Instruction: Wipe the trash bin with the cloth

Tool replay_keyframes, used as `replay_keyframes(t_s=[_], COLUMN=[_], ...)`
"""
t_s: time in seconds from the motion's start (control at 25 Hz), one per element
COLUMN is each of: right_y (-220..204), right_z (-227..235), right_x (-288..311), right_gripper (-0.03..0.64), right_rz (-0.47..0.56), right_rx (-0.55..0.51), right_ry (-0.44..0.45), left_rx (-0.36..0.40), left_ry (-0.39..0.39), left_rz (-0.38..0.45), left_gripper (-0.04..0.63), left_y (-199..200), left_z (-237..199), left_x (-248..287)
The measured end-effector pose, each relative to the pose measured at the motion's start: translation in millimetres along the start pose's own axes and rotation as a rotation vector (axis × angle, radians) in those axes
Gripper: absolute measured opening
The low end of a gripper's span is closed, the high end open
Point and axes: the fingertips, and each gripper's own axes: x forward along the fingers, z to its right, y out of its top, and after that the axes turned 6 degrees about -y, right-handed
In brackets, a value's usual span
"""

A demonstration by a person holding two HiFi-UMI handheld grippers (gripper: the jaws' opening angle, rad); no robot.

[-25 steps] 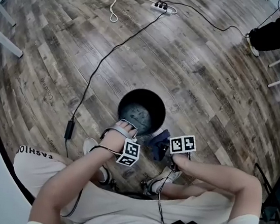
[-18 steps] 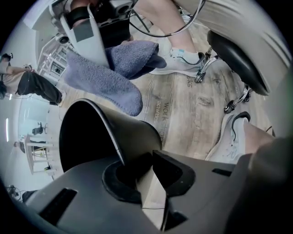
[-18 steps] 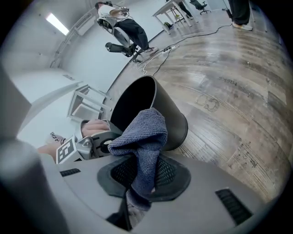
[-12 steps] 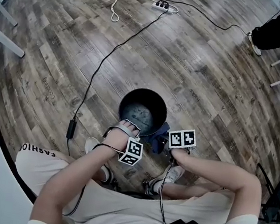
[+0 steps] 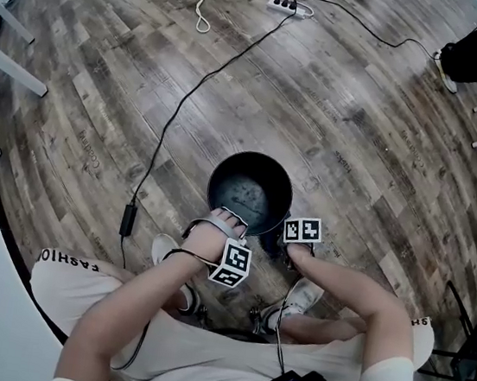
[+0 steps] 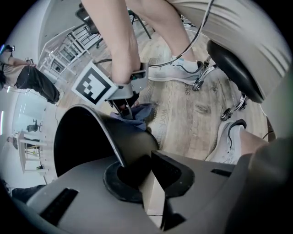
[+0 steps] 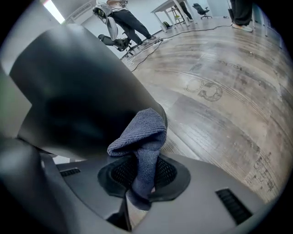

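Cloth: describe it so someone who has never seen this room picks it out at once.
On the wood floor stands a round black trash bin. At its outer wall, on the person's right, the right claw pinches the cloth: a dark blue ribbed rag, bunched into a fold, the only soft thing beside the hard bin.

trash bin (image 5: 250, 192) black outside, its inside dark with a dull blue-grey sheen; cloth (image 7: 142, 137) slate blue with a fine ribbed weave; floor (image 5: 378, 125) of wood-look planks, mottled brown and grey, with faint dark lettering stamped here and there; left gripper (image 6: 133, 176) and right gripper (image 7: 144, 178) grey-bodied, black round the jaws; left marker cube (image 5: 233, 264) and right marker cube (image 5: 303, 230) white with black square patterns; trousers (image 5: 199, 359) pale beige with dark lettering; shoes (image 6: 176, 71) white with dark trim; cable (image 5: 184, 104) black; cord (image 5: 199, 6) white; power strip (image 5: 290, 7) white
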Motion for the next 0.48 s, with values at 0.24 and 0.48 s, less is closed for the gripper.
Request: replay_keyframes(t_s=[0.24,0.48], right_y=[-9.6,-7.6], right_z=[24.9,24.8], right_x=[46.2,44.2], right_gripper=[0.074,0.074], right_rz=[0.011,0.033], right_rx=[0.058,0.135], right_ry=[-0.032,-0.053], left_rx=[-0.014,-0.039], left_ry=[0.006,0.045], left_rz=[0.013,0.009], left_gripper=[0.066,0.087], left_y=[0.6,2.7], left_z=[-1.7,-4.2], left_x=[0.4,1.0])
